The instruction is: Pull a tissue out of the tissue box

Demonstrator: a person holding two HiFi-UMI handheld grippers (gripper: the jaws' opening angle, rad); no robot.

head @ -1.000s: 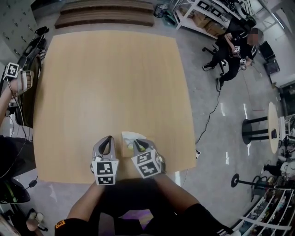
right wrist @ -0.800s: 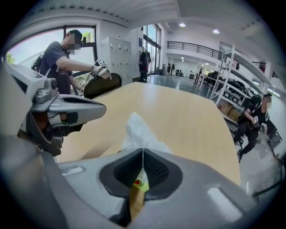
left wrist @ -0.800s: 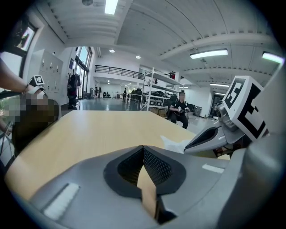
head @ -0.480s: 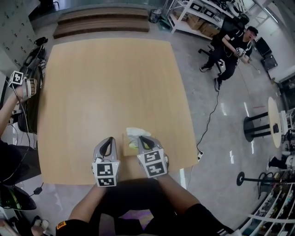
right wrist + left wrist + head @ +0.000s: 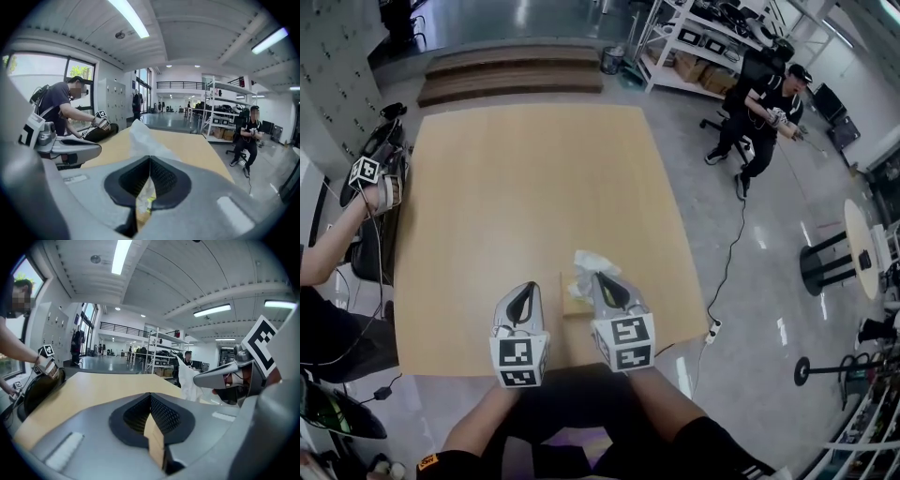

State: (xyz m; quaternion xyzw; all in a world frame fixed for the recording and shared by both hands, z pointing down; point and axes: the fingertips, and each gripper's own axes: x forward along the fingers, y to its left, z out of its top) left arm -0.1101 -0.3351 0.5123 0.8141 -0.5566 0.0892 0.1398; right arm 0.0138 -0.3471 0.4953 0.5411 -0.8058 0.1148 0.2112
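The tissue box, a small tan pack, lies near the front edge of the wooden table between my two grippers. A white tissue stands up out of it, and my right gripper is shut on it, lifted above the box. In the right gripper view the tissue rises past the closed jaws, with the yellow-green pack top below. My left gripper hovers just left of the box, shut and empty. In the left gripper view, the tissue hangs from the right gripper.
A person at the table's left edge holds another marked gripper. A second person sits on a chair at the far right by shelving. A cable runs over the floor right of the table.
Both grippers have risen. The right one has closed on the tissue and drawn it up out of the box, so it stands taller than before.
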